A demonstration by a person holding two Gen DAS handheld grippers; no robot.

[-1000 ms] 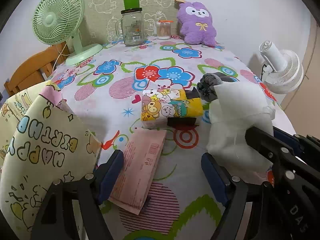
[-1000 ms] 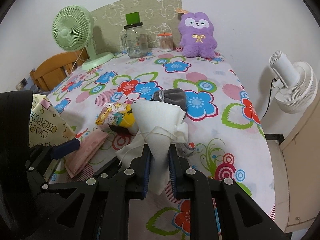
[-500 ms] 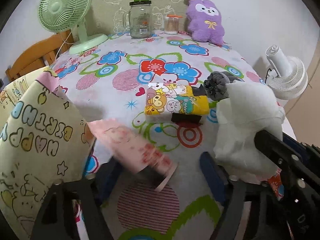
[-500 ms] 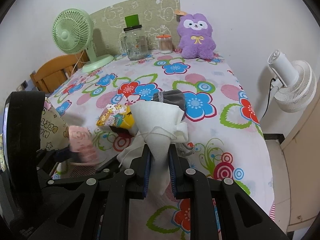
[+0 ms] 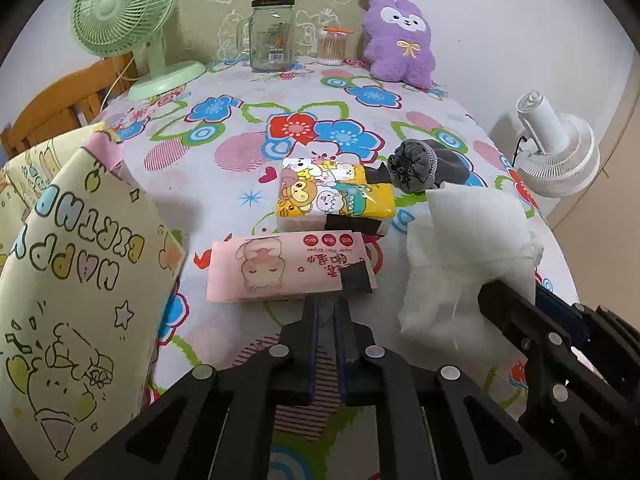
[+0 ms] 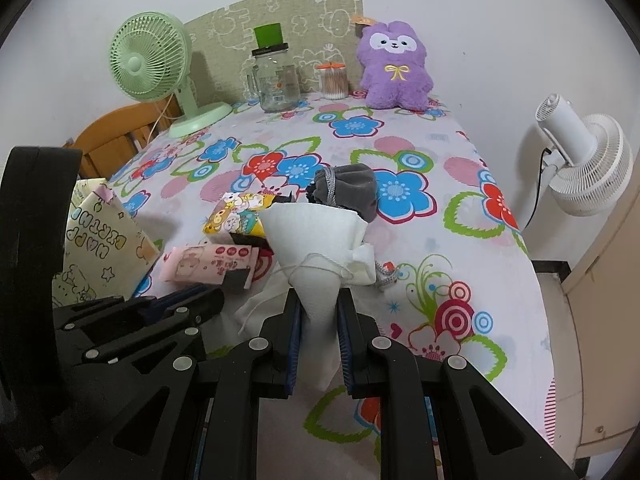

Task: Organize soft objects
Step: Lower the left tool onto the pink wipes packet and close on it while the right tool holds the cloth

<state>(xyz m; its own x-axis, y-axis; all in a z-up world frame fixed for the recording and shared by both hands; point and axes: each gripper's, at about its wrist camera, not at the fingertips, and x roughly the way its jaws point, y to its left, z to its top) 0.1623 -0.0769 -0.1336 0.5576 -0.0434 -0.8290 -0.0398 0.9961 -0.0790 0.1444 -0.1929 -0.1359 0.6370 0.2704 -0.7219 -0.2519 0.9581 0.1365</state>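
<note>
The white drawstring pouch is pinched by its narrow lower end between the fingers of the right tongs, its wider top flaring upward above the worktop; a thin cord is wrapped round its middle. In the left wrist view the same pouch sits to the right, held up by the black arm of the other tool.

The pink wipes pack lies flat on the flowered cloth, just ahead of the left tongs — their fingers are drawn together on its near edge, close to a black tab at the pack's right end. Just behind it lies a yellow cartoon tissue pack, and beside that, to the right, a grey drawstring bag.

To the left a yellow "Happy Birthday" gift bag stands at the worktop's edge. Along the far side — a green desk fan, a glass jar with a green cup on its lid, a small jar of cotton swabs and a purple plush toy. A white fan stands off the worktop to the right.
</note>
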